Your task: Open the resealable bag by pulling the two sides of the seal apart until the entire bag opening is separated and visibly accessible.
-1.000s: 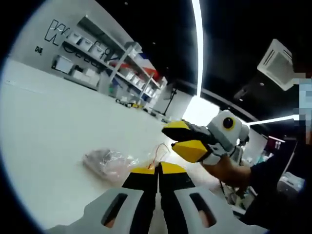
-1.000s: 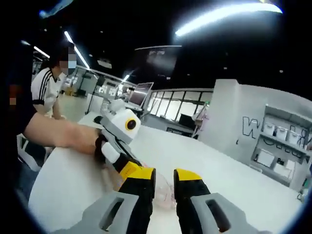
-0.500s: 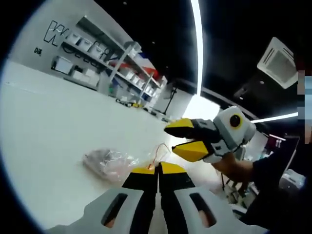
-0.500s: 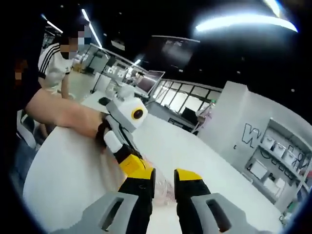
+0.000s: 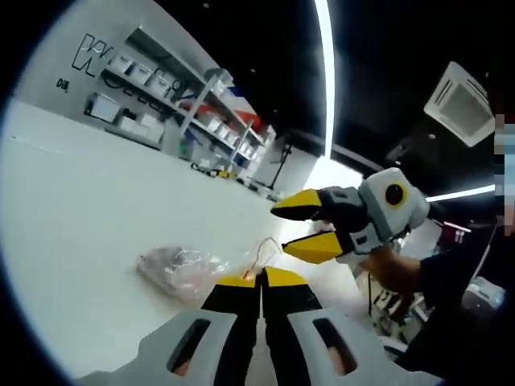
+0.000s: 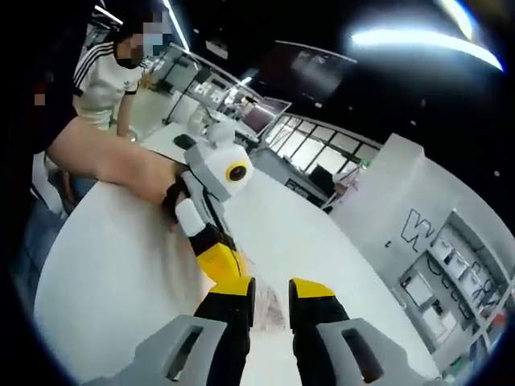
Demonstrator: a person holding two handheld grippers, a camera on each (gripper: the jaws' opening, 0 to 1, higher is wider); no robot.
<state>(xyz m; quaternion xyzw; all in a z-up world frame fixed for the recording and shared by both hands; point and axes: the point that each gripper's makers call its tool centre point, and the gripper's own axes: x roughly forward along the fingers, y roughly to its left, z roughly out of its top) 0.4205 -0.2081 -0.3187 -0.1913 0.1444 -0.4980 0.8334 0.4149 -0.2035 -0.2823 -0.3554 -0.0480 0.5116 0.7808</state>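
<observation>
The white table (image 5: 88, 209) carries the work. The resealable bag (image 5: 179, 268) is laid flat on it, just beyond the left gripper (image 5: 261, 281), so that its near edge can be reached by both tools.

Left gripper: the yellow-tipped jaws are pressed together at the bag's near end. Whether film is pinched between them cannot be told; a thin reddish loop is seen beside the tips. A hold on one side of the seal is judged to be the purpose.

Right gripper (image 5: 299, 227): raised above the table, apart from the bag, jaws spread. It is judged to be positioned for taking the opposite seal side.

Bag: clear, crumpled film with pale pinkish contents. No parted opening is visible.
</observation>
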